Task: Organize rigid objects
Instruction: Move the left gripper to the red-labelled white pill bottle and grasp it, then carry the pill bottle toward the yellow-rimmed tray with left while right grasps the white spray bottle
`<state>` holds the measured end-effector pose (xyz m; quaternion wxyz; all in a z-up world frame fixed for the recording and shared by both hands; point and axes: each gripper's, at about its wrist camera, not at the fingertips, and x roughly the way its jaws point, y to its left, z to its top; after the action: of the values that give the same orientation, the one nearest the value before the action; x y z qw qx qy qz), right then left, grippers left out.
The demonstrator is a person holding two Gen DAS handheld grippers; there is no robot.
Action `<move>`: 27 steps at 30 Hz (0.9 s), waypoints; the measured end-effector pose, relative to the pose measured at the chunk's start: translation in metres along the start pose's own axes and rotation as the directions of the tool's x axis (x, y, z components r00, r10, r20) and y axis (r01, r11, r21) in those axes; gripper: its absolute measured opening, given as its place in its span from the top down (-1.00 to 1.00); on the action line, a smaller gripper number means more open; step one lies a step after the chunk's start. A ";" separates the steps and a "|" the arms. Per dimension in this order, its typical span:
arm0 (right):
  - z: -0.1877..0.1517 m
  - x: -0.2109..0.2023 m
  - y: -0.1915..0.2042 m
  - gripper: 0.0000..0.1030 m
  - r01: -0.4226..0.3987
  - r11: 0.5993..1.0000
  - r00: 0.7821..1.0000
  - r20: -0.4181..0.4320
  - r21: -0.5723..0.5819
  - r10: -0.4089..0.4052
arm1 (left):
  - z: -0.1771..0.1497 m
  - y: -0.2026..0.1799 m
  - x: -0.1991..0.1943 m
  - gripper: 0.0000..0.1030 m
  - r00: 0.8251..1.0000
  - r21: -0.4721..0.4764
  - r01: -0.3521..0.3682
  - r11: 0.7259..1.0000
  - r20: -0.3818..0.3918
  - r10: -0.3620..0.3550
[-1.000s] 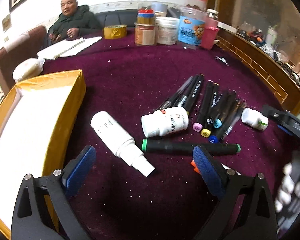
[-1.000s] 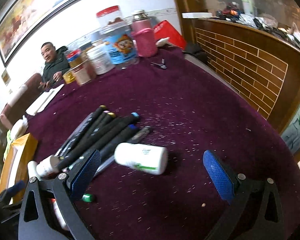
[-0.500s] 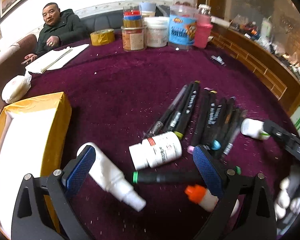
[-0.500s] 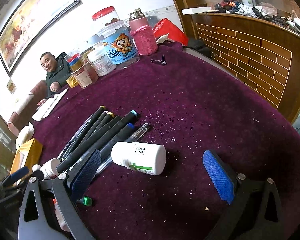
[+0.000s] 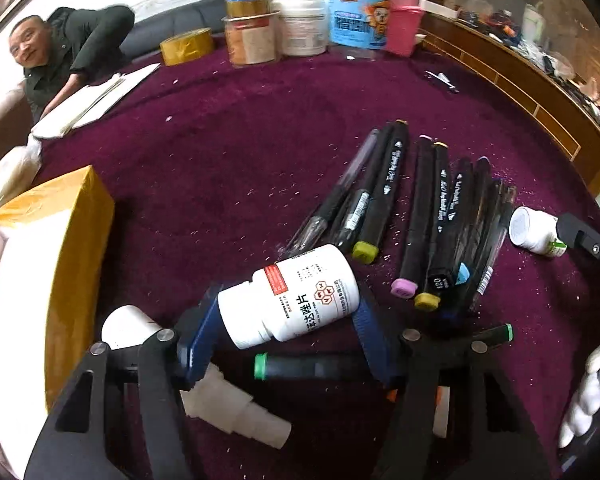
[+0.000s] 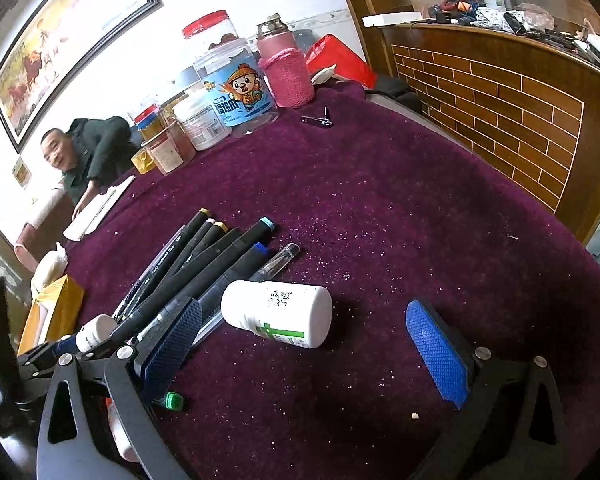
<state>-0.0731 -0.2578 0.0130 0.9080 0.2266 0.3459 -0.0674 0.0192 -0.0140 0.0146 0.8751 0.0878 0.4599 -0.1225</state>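
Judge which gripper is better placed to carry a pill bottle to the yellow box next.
Left. The left gripper is shut on the red-labelled pill bottle, with the yellow box beside it. The right gripper is open, holding nothing.

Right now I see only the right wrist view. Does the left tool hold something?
Observer: Yes. The left tool is shut on a white pill bottle with a red label, one pad on each side.
Operator: Does anything lie under that tool?
Observer: A white spray bottle lies on the cloth, passing under the tool's left finger.
Operator: Is the yellow box open?
Observer: Yes, the yellow box is open on top and white inside.
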 end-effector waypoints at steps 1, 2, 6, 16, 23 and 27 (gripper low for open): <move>0.000 0.000 0.000 -0.95 0.001 1.000 1.000 -0.002 -0.001 -0.001 | -0.001 0.000 -0.003 -0.19 1.000 0.001 -0.014 1.000 0.011 0.014; 0.000 0.001 0.001 -0.95 0.003 1.000 1.000 -0.004 -0.002 -0.003 | -0.002 0.000 -0.005 -0.19 1.000 0.000 -0.021 1.000 0.023 0.021; 0.000 0.002 0.001 -0.95 0.007 1.000 1.000 -0.009 -0.003 -0.007 | -0.004 0.001 -0.013 -0.19 0.998 -0.018 -0.029 0.999 0.046 0.030; -0.001 0.005 0.000 -0.95 0.014 1.000 1.000 -0.023 0.002 -0.014 | -0.017 0.009 -0.044 -0.19 0.995 -0.085 0.040 0.996 0.091 -0.032; -0.001 0.010 -0.003 -0.95 0.023 1.000 0.998 -0.053 0.017 -0.022 | -0.034 0.034 -0.083 -0.19 0.983 -0.175 0.124 0.977 0.154 -0.097; 0.001 0.013 -0.001 -0.95 0.024 1.000 0.996 -0.083 0.004 -0.024 | -0.044 0.052 -0.105 -0.19 0.973 -0.210 0.162 0.964 0.196 -0.121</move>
<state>-0.0630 -0.2587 0.0046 0.8914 0.2271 0.3859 -0.0697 -0.0574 0.0615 0.0783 0.9066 -0.0565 0.3943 -0.1396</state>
